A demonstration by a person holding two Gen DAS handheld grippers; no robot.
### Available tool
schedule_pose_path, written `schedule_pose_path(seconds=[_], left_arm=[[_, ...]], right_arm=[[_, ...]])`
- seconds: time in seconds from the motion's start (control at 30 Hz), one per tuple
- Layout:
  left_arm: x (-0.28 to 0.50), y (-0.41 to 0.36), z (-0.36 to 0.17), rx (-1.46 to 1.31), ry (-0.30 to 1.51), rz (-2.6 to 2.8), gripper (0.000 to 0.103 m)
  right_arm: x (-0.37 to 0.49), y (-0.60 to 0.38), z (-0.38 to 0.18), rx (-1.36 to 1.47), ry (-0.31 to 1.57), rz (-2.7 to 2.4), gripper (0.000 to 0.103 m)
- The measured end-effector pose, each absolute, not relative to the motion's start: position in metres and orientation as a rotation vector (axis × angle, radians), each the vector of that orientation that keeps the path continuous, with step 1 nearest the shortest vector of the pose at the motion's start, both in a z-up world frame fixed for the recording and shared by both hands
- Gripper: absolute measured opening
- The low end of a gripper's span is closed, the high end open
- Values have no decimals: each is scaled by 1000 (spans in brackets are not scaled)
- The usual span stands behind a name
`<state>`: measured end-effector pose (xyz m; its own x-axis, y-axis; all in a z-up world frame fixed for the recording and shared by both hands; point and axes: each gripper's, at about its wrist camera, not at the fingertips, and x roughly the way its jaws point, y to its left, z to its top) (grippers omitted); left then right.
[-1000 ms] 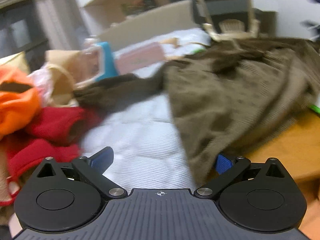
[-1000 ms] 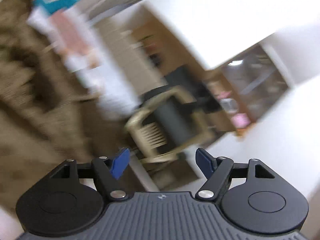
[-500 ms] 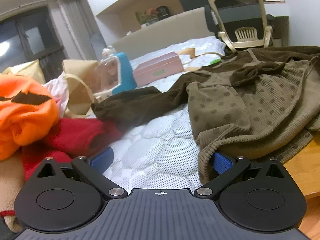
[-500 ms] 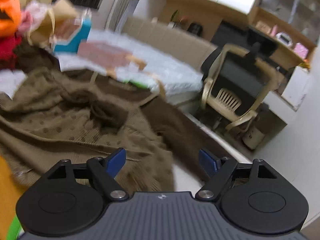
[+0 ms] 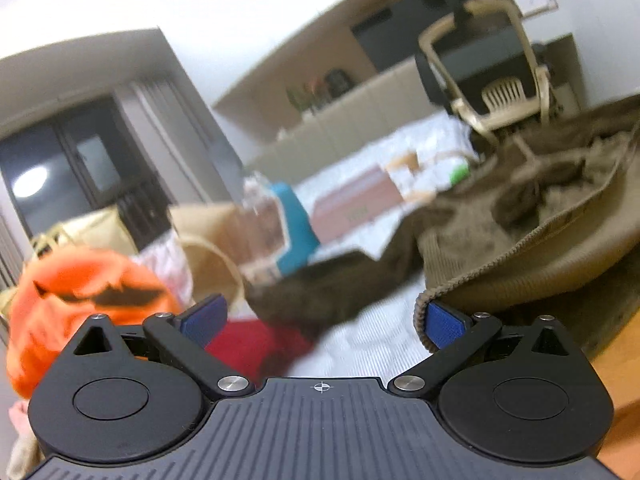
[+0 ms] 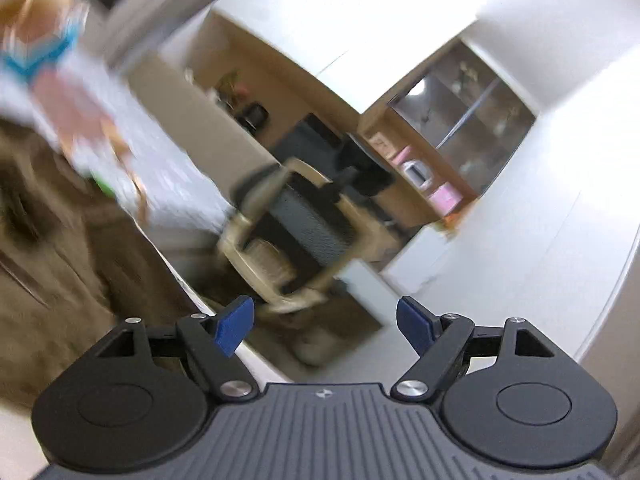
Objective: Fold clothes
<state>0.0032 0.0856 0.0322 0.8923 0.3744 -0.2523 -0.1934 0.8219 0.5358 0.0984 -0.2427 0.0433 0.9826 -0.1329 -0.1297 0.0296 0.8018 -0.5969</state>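
The left hand-held gripper (image 5: 324, 316) hangs low over the white quilted mattress (image 5: 360, 344), its blue-padded fingers spread wide apart with nothing between them. The ribbed hem of the olive-brown knitted sweater (image 5: 520, 248) curls right up against the inner face of the right pad, touching it or just beside it; the blur makes it hard to say which. The sweater lies heaped across the right side of the bed, one darker brown sleeve (image 5: 320, 288) trailing out to the left over the mattress. Further left sits a pile of other clothes: an orange garment (image 5: 80, 300) on top and a red garment (image 5: 256, 344) beneath it, just behind the left pad. Behind them stand a tan paper bag (image 5: 208, 232), a teal and clear box (image 5: 288, 228) and a pink box (image 5: 352, 204).

The right hand-held gripper (image 6: 324, 320) is tilted and held clear of the bed, its fingers likewise apart and empty. In its smeared view the sweater (image 6: 60, 264) fills the lower left, and a beige-framed office chair (image 6: 296, 236) stands straight ahead beyond the bed's edge.
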Motion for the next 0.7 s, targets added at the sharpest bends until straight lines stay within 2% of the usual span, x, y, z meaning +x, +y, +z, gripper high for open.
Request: schedule_pose_path(seconds=[0.17, 0.43, 0.53, 0.7], left_arm=[[14, 80, 34, 548, 366, 291, 103], [20, 84, 26, 531, 379, 278, 103], [18, 90, 23, 520, 396, 284, 103], [14, 92, 22, 528, 404, 281, 103]], right_arm=[[104, -236, 55, -403, 425, 267, 82], [194, -175, -2, -565, 714, 269, 81], [192, -187, -16, -711, 623, 137, 80], [134, -202, -16, -921, 281, -56, 80]])
